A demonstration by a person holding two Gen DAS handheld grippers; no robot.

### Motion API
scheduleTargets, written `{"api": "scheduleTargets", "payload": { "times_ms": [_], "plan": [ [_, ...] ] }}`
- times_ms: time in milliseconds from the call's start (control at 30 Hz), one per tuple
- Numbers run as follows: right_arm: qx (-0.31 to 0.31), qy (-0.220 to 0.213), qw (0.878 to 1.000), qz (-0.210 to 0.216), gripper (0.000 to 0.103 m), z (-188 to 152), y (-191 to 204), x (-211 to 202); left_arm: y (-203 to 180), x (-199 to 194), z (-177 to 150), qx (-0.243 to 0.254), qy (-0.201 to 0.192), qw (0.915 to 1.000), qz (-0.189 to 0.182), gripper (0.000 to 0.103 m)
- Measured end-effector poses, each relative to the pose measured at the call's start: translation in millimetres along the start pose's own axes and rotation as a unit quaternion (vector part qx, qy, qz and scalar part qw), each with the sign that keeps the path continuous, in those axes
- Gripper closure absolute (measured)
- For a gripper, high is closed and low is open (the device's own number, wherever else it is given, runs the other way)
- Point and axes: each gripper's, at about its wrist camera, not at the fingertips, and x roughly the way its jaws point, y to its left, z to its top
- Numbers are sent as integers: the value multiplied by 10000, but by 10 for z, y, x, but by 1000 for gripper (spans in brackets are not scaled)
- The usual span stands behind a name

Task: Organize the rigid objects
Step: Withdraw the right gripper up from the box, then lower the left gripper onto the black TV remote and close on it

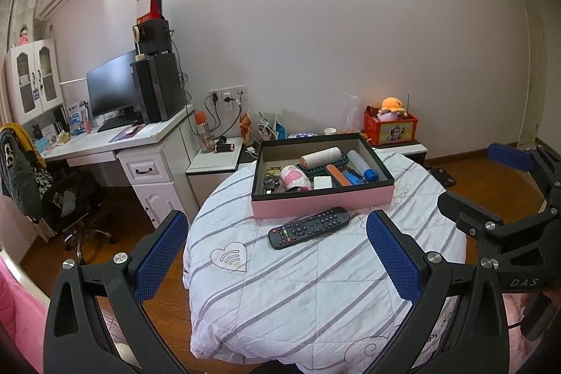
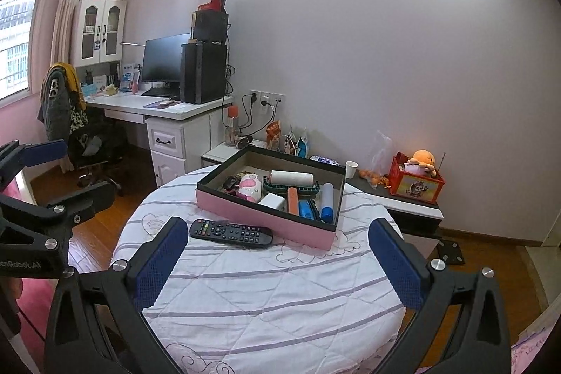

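Both my grippers, left gripper (image 1: 277, 255) and right gripper (image 2: 277, 262), gape wide and empty. The remote (image 2: 230, 232) lies crosswise at twelve o'clock, just before the pink box (image 2: 266, 216); neither looks clearly nearer.

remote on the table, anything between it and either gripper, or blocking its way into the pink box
Nothing visible. The remote lies alone on the cloth before both open grippers, left gripper, right gripper; only the pink box wall stands behind it.

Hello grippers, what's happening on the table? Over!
Left gripper open, empty. Right gripper open, empty. Remote on the tablecloth, outside the pink box. Nothing in the way.
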Motion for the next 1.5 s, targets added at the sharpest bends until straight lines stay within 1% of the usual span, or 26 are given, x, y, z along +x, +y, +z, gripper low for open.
{"api": "scheduleTargets", "payload": {
  "times_ms": [133, 267, 367, 533, 700, 767, 833, 967, 1100, 1167, 1300, 1400, 1500],
  "plan": [
    [20, 59, 10000, 14, 0, -39, -6, 59, -20, 49, -20, 12, 63, 10000, 8, 0],
    [55, 204, 9998, 25, 0, -100, -33, 188, -16, 218, -59, 30, 219, 9998, -31, 0],
    [106, 342, 9993, 44, 0, -165, -61, 317, -5, 417, -106, 63, 440, 9990, -91, 0],
    [224, 722, 9970, 137, 0, -317, -133, 661, 42, 838, -227, 84, 868, 9955, -374, 0],
    [327, 1062, 9937, 167, 0, -452, -229, 1042, 34, 1396, -373, 224, 1368, 9888, -547, 0],
    [371, 1165, 9923, 179, 0, -488, -266, 1159, 33, 1640, -418, 231, 1542, 9851, -732, 0],
    [424, 1316, 9902, 177, 0, -551, -331, 1329, 30, 1866, -456, 244, 1725, 9815, -788, 0],
    [491, 1525, 9869, 175, 0, -618, -418, 1574, -4, 2278, -518, 392, 1963, 9758, -878, 0],
    [556, 1680, 9840, 195, 0, -673, -491, 1771, -39, 2585, -561, 459, 2149, 9700, -1038, 0],
    [576, 1733, 9830, 214, 0, -695, -508, 1842, -67, 2737, -602, 506, 2310, 9654, -1098, 0],
    [554, 1790, 9819, 271, 0, -722, -510, 1922, -168, 2891, -655, 634, 2518, 9571, -1286, 0],
    [566, 1802, 9815, 302, 0, -729, -513, 1946, -199, 2915, -628, 664, 2537, 9552, -1374, 0],
    [587, 1819, 9811, 302, 0, -735, -521, 1949, -271, 2901, -615, 779, 2538, 9539, -1400, 4]
  ]
}}
